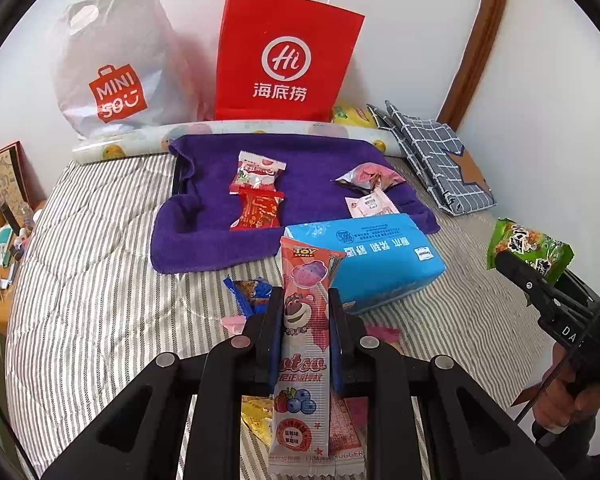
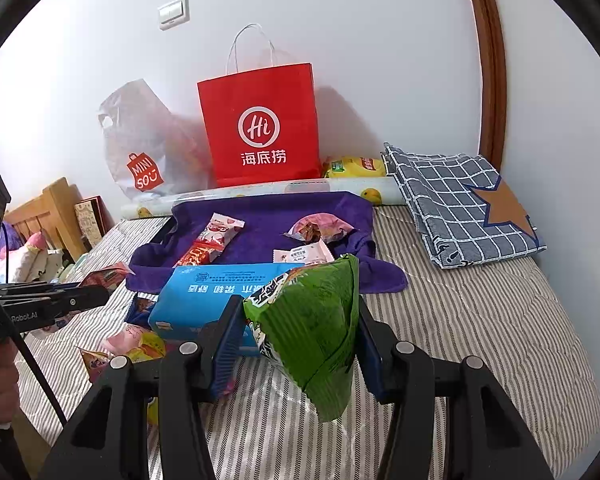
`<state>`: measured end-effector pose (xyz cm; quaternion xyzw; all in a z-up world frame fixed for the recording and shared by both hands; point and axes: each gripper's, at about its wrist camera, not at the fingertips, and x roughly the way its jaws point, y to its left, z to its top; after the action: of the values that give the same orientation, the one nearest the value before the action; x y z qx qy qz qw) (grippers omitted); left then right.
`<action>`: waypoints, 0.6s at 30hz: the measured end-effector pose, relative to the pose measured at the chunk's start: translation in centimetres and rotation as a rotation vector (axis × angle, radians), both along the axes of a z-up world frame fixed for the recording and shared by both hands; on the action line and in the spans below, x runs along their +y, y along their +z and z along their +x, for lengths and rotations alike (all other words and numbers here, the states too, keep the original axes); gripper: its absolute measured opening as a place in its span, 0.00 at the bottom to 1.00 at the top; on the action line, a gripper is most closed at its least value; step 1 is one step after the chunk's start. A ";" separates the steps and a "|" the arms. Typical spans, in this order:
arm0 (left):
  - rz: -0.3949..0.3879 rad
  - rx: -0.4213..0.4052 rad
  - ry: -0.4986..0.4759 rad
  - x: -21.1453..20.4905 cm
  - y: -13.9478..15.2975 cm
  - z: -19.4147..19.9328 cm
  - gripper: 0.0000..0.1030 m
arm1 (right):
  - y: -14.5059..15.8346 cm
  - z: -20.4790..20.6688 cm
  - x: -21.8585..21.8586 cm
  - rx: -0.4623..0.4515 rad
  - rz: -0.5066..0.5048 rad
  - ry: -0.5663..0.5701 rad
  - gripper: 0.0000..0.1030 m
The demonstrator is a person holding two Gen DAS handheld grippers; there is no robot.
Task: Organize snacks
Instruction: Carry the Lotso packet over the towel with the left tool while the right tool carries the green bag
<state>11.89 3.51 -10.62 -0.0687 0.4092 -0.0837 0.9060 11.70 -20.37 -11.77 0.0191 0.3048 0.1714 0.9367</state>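
Observation:
My left gripper (image 1: pixel 306 302) is shut on a long pink Lotso snack stick (image 1: pixel 304 320), held lengthwise above the striped bed. In the right wrist view, my right gripper (image 2: pixel 296 320) is shut on a puffy green snack bag (image 2: pixel 316 320); that green snack bag (image 1: pixel 528 246) also shows at the right edge of the left wrist view. Ahead lies a purple towel (image 1: pixel 204 220) over a tray. On it are two red-and-white packets (image 1: pixel 258 190), a pink pouch (image 1: pixel 368 176) and a small white packet (image 1: pixel 372 204). A blue tissue pack (image 1: pixel 364 256) lies at the towel's near edge.
A red paper bag (image 1: pixel 288 56) and a Miniso plastic bag (image 1: pixel 116 60) stand against the wall behind a fruit-print roll (image 1: pixel 140 140). A folded checked cloth (image 2: pixel 460 200) lies at the right. Loose wrappers, one of them blue (image 1: pixel 248 292), lie on the striped bedding (image 1: pixel 92 260).

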 end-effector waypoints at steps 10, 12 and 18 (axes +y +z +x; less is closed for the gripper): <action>0.002 0.000 -0.004 -0.1 -0.1 0.7 0.19 | 0.2 0.7 0.7 -0.007 -0.007 0.012 0.48; 0.001 0.001 -0.005 -0.1 -0.1 1.0 0.19 | 0.3 0.9 0.8 -0.011 -0.009 0.015 0.48; -0.001 -0.004 -0.002 0.1 0.0 1.8 0.19 | 0.5 1.7 1.1 -0.020 -0.019 0.015 0.48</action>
<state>13.65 3.64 -10.58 -0.0685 0.4073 -0.0851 0.9067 13.36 -19.31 -11.26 0.0060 0.2973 0.1756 0.9385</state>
